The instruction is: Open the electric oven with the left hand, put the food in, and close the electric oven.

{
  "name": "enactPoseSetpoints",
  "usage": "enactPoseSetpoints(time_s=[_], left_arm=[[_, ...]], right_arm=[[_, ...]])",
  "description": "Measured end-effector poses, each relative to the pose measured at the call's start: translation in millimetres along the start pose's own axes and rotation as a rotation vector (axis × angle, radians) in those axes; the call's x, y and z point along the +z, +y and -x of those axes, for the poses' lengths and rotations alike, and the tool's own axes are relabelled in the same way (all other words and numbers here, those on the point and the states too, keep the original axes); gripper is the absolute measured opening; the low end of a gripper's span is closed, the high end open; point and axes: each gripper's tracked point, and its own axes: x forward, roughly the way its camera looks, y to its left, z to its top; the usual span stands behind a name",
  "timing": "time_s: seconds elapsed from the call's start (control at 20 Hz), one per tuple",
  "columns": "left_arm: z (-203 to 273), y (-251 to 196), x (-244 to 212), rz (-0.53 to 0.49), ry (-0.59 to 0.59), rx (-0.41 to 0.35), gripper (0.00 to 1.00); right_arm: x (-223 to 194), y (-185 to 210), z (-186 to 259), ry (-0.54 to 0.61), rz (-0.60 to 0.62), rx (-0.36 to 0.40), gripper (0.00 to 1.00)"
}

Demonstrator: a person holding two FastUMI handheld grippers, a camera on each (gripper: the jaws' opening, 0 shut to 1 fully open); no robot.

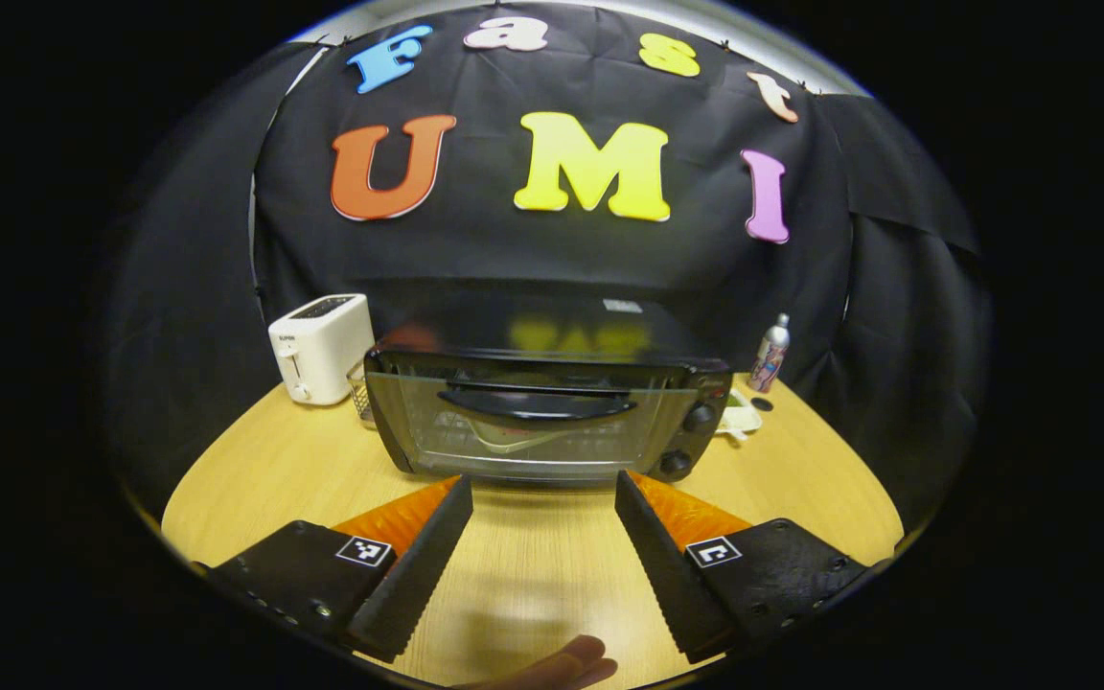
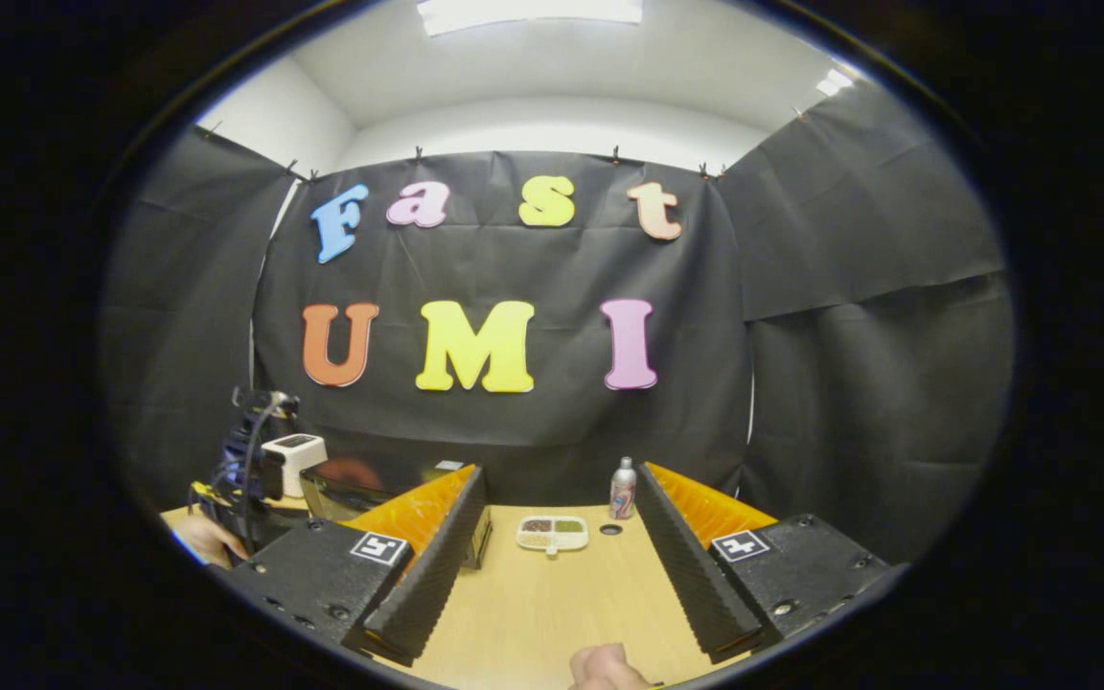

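Note:
A black electric oven (image 1: 542,412) with a glass door and a curved black handle (image 1: 535,404) stands on the wooden table, door closed or nearly so. My left gripper (image 1: 544,494) is open just in front of it, fingers spread wide on either side of the door's lower edge without touching. In the right gripper view a small white divided dish of food (image 2: 553,533) lies on the table ahead of my open right gripper (image 2: 560,484), which holds nothing. The oven (image 2: 370,494) shows partly behind the right gripper's left finger. The left gripper (image 2: 245,470) and a hand (image 2: 202,539) appear at far left.
A white toaster (image 1: 320,347) sits left of the oven. A slim spray can (image 1: 770,354) and a small dark cap (image 1: 761,403) stand to the oven's right, near the dish (image 1: 739,419). Bare wooden table (image 1: 533,565) lies between my fingers.

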Motion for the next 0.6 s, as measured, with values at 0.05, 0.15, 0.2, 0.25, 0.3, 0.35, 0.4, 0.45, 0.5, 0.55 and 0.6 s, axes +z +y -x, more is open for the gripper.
enactPoseSetpoints(time_s=[0.05, 0.15, 0.2, 0.25, 0.3, 0.35, 0.4, 0.45, 0.5, 0.55, 0.6], left_arm=[[16.3, 0.4, 7.1, -0.007, -0.026, 0.008, 0.96], [50.8, -4.6, 20.9, -0.008, -0.083, 0.008, 0.96], [68.3, -8.0, 27.9, -0.001, -0.109, 0.0, 0.95], [85.5, -9.8, 32.7, -0.002, -0.129, -0.006, 0.95], [102.2, -10.0, 36.6, -0.009, -0.149, -0.004, 0.95], [120.5, -9.6, 44.0, -0.02, -0.179, 0.005, 0.95], [140.9, -10.8, 52.2, -0.03, -0.212, 0.015, 0.95], [153.4, -10.8, 54.7, -0.035, -0.242, 0.022, 0.95], [170.9, -11.2, 58.9, -0.035, -0.271, 0.027, 0.95], [187.9, -13.4, 63.5, -0.035, -0.3, 0.027, 0.95], [202.7, -18.9, 66.0, -0.034, -0.323, 0.017, 0.95]], right_arm=[[3.0, 1.0, 8.4, -0.004, 0.005, 0.0, 0.95], [8.9, 2.4, 25.2, -0.015, 0.001, -0.003, 1.0], [13.2, 1.8, 35.2, -0.024, -0.002, -0.01, 0.95], [16.6, -0.4, 44.7, -0.033, -0.004, -0.021, 0.95], [12.8, 0.9, 55.2, -0.042, -0.003, -0.03, 0.95], [15.4, -1.5, 65.6, -0.052, 0.0, -0.04, 0.95], [18.6, -2.7, 76.0, -0.063, 0.006, -0.049, 0.95], [21.5, -5.1, 85.1, -0.07, 0.011, -0.06, 0.95], [20.7, -8.5, 93.6, -0.075, 0.019, -0.072, 0.95], [22.5, -10.5, 100.9, -0.085, 0.02, -0.082, 0.95], [25.3, -11.2, 106.9, -0.098, 0.022, -0.09, 0.95]])
